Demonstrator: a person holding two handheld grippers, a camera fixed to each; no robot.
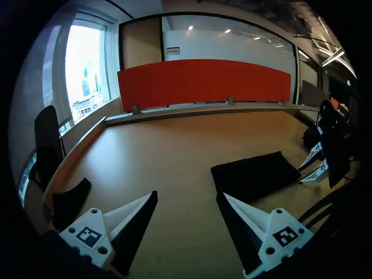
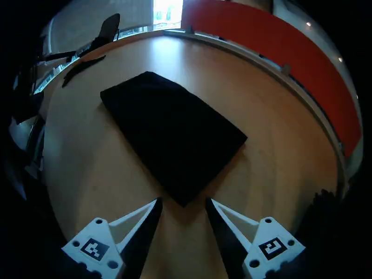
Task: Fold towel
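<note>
A black towel [image 2: 172, 135] lies flat on the wooden table [image 2: 260, 116] as a neat folded rectangle. My right gripper [image 2: 183, 201] hovers open just above the towel's near corner, which points into the gap between the fingers without touching them. In the left gripper view the same towel [image 1: 253, 174] lies to the right of centre. My left gripper [image 1: 186, 195] is open over bare wood, its right finger [image 1: 242, 218] close to the towel's near edge. The other gripper [image 1: 316, 165] shows at the far right beyond the towel.
An orange divider panel [image 1: 204, 83] runs along the table's far edge [image 1: 200, 111]. A black chair [image 1: 49, 139] stands at the left by the window [image 1: 86, 69]. Dark chair parts [image 2: 86, 65] sit past the table's far end in the right gripper view.
</note>
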